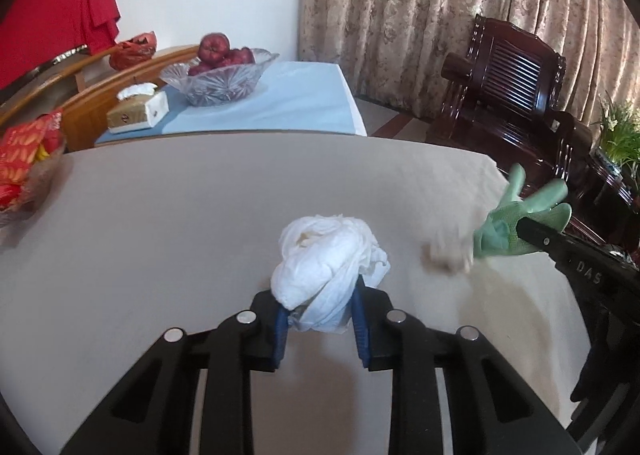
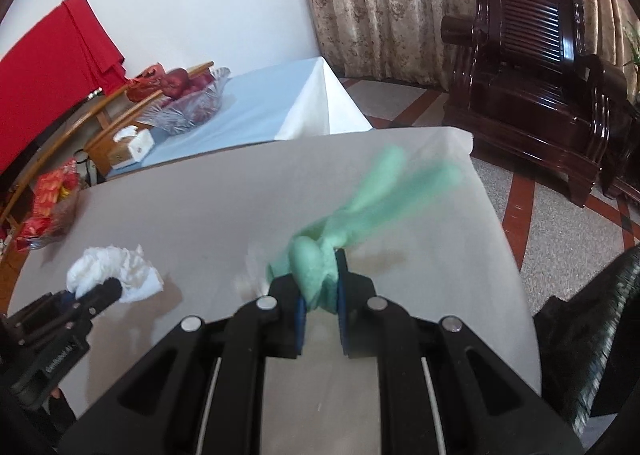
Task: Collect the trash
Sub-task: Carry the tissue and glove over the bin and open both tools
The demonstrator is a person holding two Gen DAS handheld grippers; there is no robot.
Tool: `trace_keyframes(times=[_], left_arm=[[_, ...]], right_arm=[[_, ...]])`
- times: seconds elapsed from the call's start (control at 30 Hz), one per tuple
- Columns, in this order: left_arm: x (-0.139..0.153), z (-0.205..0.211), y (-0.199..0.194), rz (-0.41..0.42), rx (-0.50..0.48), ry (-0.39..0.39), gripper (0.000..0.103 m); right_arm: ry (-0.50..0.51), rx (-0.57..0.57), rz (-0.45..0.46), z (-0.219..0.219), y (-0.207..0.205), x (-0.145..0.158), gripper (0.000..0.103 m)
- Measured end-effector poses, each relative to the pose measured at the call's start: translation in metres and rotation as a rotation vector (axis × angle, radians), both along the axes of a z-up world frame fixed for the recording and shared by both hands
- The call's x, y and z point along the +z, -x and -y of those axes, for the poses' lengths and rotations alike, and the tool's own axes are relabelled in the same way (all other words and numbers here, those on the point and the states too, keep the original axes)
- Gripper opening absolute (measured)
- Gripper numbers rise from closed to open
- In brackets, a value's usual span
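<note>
Left gripper (image 1: pixel 320 325): blue-padded fingers (image 1: pixel 281 329) closed on a crumpled white tissue wad (image 1: pixel 326 275), held over the beige tabletop (image 1: pixel 180 215).
Tissue wad: bulges up and forward out of the grip; lumpy, no clear long axis.
Right gripper (image 2: pixel 322 301): fingers (image 2: pixel 301 319) pinched nearly together on a green rubber glove (image 2: pixel 320 263).
Green rubber glove: bunched cuff in the grip, long axis running away from the gripper, its finger ends splayed up and to the right, blurred.
Beside the glove: a blurred pale scrap (image 1: pixel 448 253) near the cuff; whether it is touching, I cannot tell.
</note>
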State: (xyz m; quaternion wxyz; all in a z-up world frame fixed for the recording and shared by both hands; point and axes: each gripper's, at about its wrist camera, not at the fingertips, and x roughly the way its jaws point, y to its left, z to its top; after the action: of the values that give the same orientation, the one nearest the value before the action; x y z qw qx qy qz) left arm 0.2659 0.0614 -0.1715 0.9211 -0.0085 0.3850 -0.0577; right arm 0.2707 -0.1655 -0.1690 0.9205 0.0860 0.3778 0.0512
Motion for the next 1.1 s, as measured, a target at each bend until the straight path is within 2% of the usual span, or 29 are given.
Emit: trace_keyframes(times=[0.3, 0.6, 0.83, 1.1], left_arm=[[0.040, 0.008, 0.063, 0.034, 0.007, 0.013, 0.027], [0.066, 0.020, 0.115, 0.050, -0.022, 0.036, 0.027], [0.089, 0.041, 0.151, 0.091, -0.065, 0.038, 0.027], [0.105, 0.075, 0.177, 0.118, -0.113, 0.041, 0.027]], right_arm=[[0.021, 0.047, 0.049, -0.004, 0.067, 0.051, 0.012], [0.020, 0.038, 0.094, 0.009, 0.136, 0.095, 0.012], [0.041, 0.018, 0.136, 0.026, 0.181, 0.121, 0.012], [0.059, -0.019, 0.154, 0.051, 0.222, 0.133, 0.012]])
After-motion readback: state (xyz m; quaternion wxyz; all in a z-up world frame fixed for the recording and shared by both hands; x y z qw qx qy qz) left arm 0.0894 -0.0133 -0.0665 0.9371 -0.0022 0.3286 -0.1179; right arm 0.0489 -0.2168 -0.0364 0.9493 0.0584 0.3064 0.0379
